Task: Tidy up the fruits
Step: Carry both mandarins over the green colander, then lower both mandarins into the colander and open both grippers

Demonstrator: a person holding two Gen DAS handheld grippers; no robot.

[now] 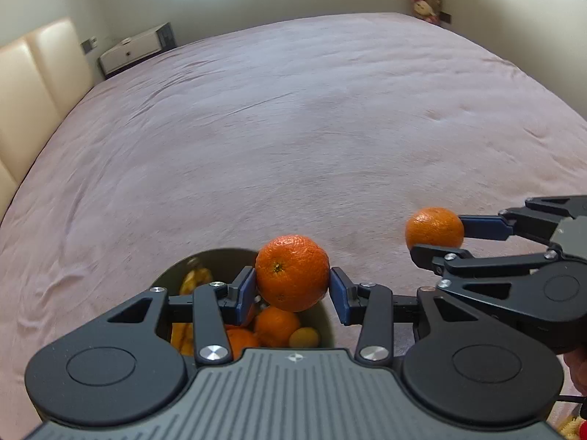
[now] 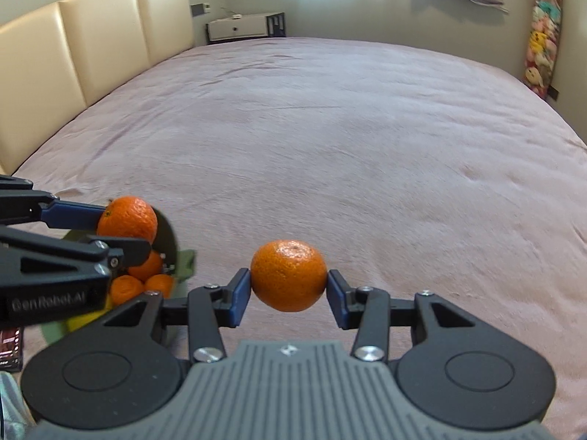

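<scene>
Here each gripper (image 1: 292, 286) (image 2: 288, 286) pinches an orange (image 1: 292, 272) (image 2: 288, 275); bowl (image 1: 326, 321) half hidden.

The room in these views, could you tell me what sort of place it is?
Most likely a bedroom: a large bed under a pinkish cover, a padded cream headboard and a low bedside cabinet below the window.

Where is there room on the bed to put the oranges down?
The blanket is bare from the headboard across to the far wall. It is crowded only around the bowl, already full of fruit.
</scene>
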